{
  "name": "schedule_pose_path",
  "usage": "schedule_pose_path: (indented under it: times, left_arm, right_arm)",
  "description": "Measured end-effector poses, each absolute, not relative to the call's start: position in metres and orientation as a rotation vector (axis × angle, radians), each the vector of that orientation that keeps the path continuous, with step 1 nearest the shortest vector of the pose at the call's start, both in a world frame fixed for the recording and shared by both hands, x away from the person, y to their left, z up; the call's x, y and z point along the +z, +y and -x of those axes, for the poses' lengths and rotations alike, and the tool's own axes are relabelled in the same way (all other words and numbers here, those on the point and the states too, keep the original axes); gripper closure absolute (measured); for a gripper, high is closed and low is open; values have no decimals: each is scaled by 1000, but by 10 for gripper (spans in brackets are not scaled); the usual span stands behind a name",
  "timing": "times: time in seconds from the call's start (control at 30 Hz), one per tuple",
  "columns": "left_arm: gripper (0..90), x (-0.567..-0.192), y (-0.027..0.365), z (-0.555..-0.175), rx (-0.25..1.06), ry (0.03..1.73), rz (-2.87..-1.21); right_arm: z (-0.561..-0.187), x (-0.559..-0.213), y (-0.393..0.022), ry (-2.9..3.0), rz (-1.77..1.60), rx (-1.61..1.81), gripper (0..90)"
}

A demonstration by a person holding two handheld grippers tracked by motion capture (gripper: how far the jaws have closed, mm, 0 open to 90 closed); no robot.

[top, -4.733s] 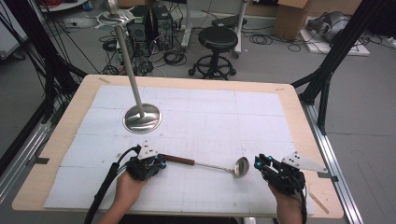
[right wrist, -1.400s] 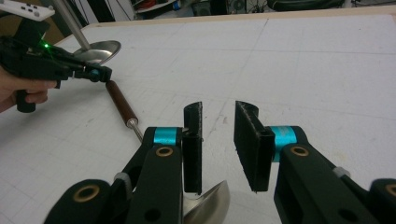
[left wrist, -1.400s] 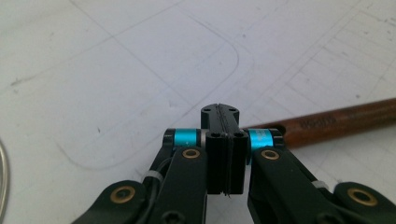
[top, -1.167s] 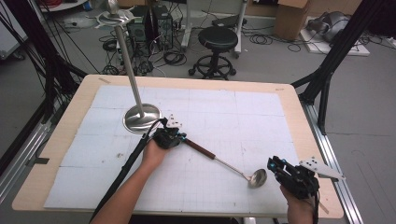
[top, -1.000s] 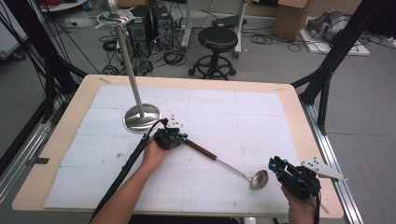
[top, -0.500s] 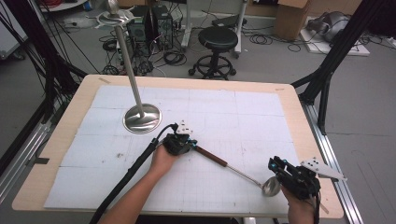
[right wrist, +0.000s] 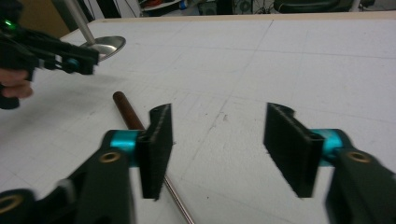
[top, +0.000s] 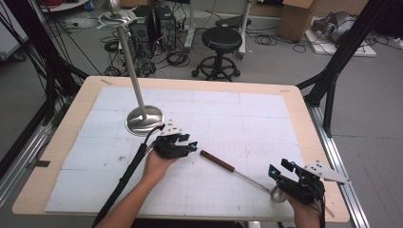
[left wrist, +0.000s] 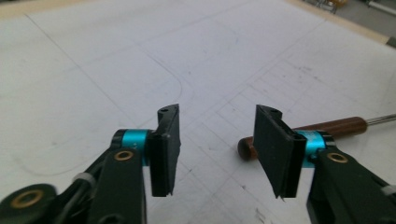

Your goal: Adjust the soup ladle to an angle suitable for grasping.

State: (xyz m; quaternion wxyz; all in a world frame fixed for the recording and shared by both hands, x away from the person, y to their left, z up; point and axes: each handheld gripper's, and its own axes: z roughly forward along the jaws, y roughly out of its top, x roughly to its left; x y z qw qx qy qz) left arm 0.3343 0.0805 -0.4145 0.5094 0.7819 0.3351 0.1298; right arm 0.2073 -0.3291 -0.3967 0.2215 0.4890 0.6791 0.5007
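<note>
1. Left hand-held gripper [top: 177, 145] has just spread its jaws and let go of the ladle [top: 237, 172]; nothing sits between them.
2. Right hand-held gripper [top: 295, 181] has just opened too, jaws apart.
3. Worktop [top: 294, 102] now bears the ladle, handle just beside the left jaws, bowl by the right.
4. Likely the placing is finished.

A ladle [top: 240, 173] lies flat on the white bench [top: 228, 118], slanting from its dark brown wooden handle at centre down along a thin metal shaft to a small steel bowl near the right front edge. The handle end lies free, untouched.
</note>
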Motion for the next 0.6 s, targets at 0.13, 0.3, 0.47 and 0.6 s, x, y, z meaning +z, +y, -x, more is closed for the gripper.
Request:
schedule_pose_path:
  times: [0.13,0.3,0.47,0.6]
  left_arm:
    - [407,-406,113,-318,337,775,-1789]
    - [240,-398,158,-297,366,770,-1694]
    - [186,-399,198,-276,393,796,-1626]
    - [193,-404,221,-262,423,801,-1636]
  right_arm:
    - [-209,-398,-322,1914,-1302,1358,241]
    - [-211,-399,-315,1969,-1241,1337,171]
    - [-208,-396,-309,2021,-1188,1359,171]
    - [-204,-394,-304,2043,-1142,1364,174]
